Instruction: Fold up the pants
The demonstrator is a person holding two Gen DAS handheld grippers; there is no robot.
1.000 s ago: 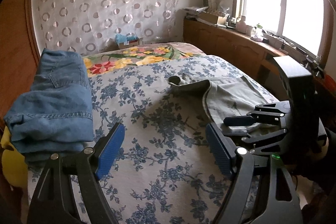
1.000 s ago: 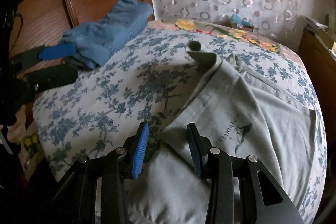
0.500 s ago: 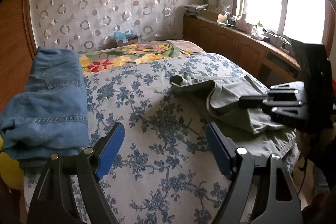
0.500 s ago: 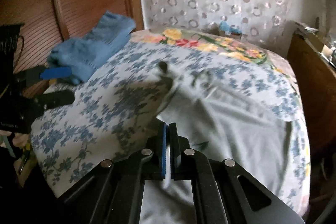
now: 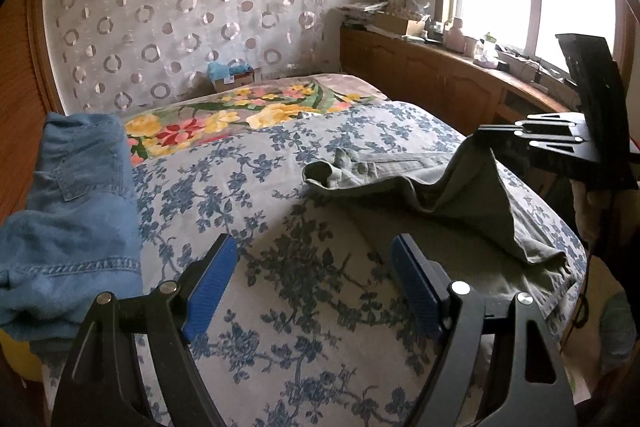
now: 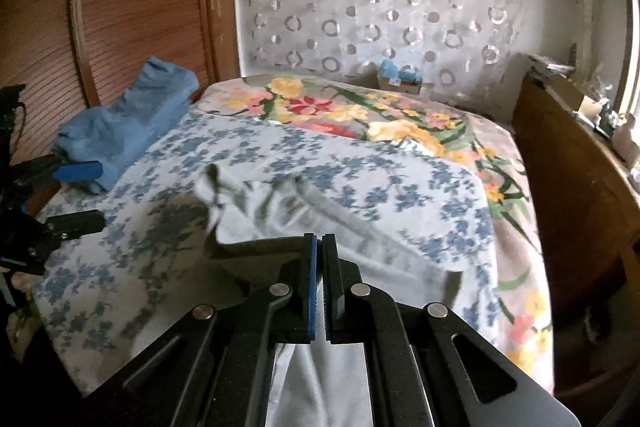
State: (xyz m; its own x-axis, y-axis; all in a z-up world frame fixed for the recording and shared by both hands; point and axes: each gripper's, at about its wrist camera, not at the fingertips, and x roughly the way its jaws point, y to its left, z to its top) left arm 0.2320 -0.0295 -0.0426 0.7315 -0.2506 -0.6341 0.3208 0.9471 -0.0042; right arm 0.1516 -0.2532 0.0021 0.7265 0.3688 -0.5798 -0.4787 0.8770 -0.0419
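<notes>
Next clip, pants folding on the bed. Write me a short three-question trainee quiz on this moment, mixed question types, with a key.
1. True or false: the left gripper is clamped on the blue jeans.
2. Which gripper holds the grey-green pants? A) left B) right C) neither
3. Fill in: the pinched edge of the pants is ___ the bed.

Key
1. False; its jaws are open and empty.
2. B; the right gripper is shut on the cloth.
3. Lifted above.

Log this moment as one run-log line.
step: lift pants edge | right claw: shut on grey pants, raised off bed | left claw: open, empty | jeans: folded
</notes>
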